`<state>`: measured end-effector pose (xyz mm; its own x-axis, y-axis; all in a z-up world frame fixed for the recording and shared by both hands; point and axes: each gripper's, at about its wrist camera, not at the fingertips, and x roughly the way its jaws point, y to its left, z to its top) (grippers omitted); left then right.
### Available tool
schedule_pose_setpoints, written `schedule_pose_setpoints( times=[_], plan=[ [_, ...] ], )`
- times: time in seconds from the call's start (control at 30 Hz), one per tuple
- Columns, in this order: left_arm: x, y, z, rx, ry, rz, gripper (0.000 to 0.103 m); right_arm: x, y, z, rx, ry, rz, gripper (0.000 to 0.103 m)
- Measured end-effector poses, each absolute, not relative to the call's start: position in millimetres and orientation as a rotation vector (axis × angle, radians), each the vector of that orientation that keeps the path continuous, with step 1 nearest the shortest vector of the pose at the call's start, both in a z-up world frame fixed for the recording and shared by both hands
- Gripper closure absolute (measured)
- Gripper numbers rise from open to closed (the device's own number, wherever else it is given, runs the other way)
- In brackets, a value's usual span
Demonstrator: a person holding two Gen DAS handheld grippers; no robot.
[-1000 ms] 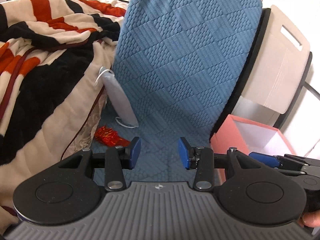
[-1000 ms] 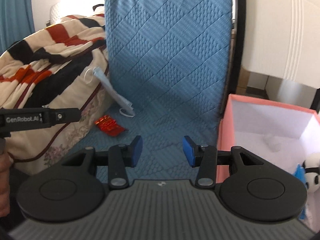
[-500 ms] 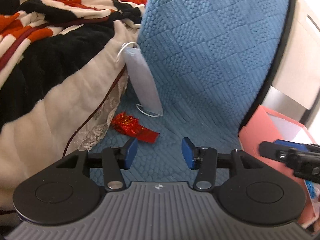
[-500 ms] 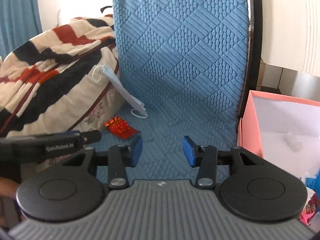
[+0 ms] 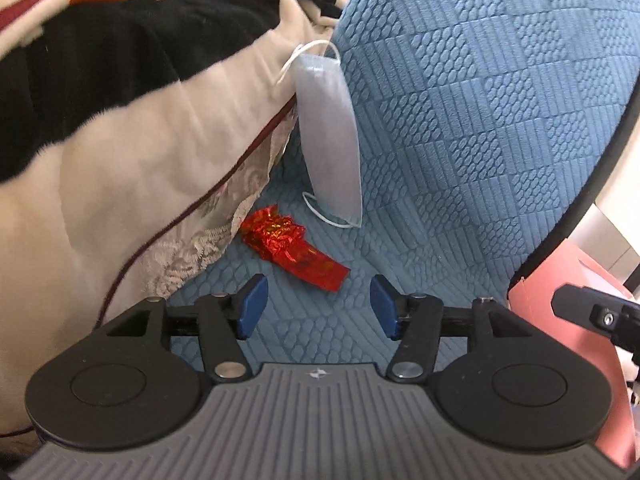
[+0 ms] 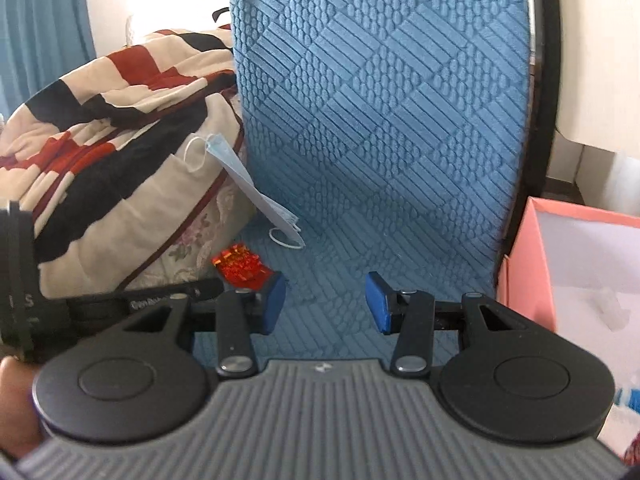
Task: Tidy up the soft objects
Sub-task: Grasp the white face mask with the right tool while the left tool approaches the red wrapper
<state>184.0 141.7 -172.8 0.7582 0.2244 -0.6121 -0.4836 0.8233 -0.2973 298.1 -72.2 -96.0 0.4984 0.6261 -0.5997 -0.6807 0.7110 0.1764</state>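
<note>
A crumpled red foil wrapper [image 5: 292, 250] lies on the blue textured seat cover [image 5: 460, 152], just beyond my left gripper [image 5: 316, 308], whose jaws are opening with nothing between them. A pale blue face mask [image 5: 330, 140] leans against the striped blanket [image 5: 120, 80] above the wrapper. In the right wrist view the wrapper [image 6: 240, 266] and mask [image 6: 252, 188] sit to the left of my right gripper [image 6: 326, 304], which stands open and empty over the seat cover [image 6: 380, 120]. The left gripper's finger [image 6: 168, 300] crosses low at the left there.
A pink box [image 6: 580, 264] with a white inside stands at the right, holding small items; its side also shows in the left wrist view [image 5: 560, 312]. The right gripper's tip [image 5: 596, 312] pokes in there. A blue curtain [image 6: 40, 28] hangs far left. A hand [image 6: 16, 404] grips the left tool.
The left gripper has dropped closer to the red wrapper and mask, and its jaws have widened. The right gripper has drifted slightly toward the seat, jaws unchanged.
</note>
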Motion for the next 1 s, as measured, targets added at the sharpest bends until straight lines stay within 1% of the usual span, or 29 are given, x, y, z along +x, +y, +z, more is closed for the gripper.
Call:
schedule_pose_setpoints(
  times=[0.37,0.83,0.9,0.93,1.0],
  plan=[
    [197,158,-186,-0.555,0.614,0.455,0.039,322,-40,-98,-0.087,0.690,0.856,0.056],
    [232,165,-203,-0.555,0.624,0.542,0.039,352,8,-114,-0.116,0.678,0.958,0.056],
    [236,164,-205,-0.553,0.626,0.557,0.039,358,17,-119,-0.135,0.679,0.959,0.053],
    [238,164,-206,-0.549,0.628,0.564,0.039,361,20,-122,-0.138,0.685,0.963,0.050],
    [241,165,-209,-0.544,0.630,0.576,0.039,369,27,-128,-0.130,0.707,0.976,0.050]
  ],
)
